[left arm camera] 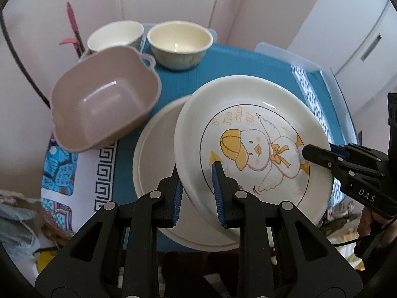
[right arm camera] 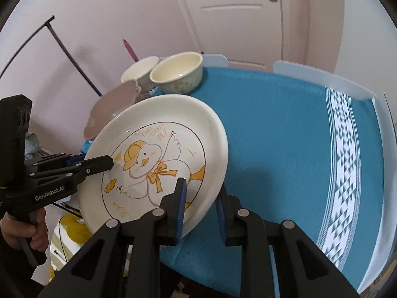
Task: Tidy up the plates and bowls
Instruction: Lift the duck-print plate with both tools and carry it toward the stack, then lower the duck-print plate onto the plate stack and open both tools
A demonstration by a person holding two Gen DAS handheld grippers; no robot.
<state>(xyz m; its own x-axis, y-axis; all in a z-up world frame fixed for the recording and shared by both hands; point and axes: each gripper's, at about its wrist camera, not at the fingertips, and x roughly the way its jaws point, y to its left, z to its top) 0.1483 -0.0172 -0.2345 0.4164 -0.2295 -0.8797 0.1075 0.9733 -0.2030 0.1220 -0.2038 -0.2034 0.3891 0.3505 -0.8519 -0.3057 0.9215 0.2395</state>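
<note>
Soft, even daylight, small glints in the bowls (left arm camera: 180, 41), fisheye-bent dark edges, slight motion blur.

Duck plate (left arm camera: 250, 134) above plain plate (left arm camera: 153, 154); bowls (left arm camera: 180, 43) behind.

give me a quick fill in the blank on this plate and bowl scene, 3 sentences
1. Both grippers grip the rim of the ____ plate.
2. The plain white plate lies ____ the held plate.
3. The pink basin has ____ inside it.

Missing words: duck; under; nothing
</note>
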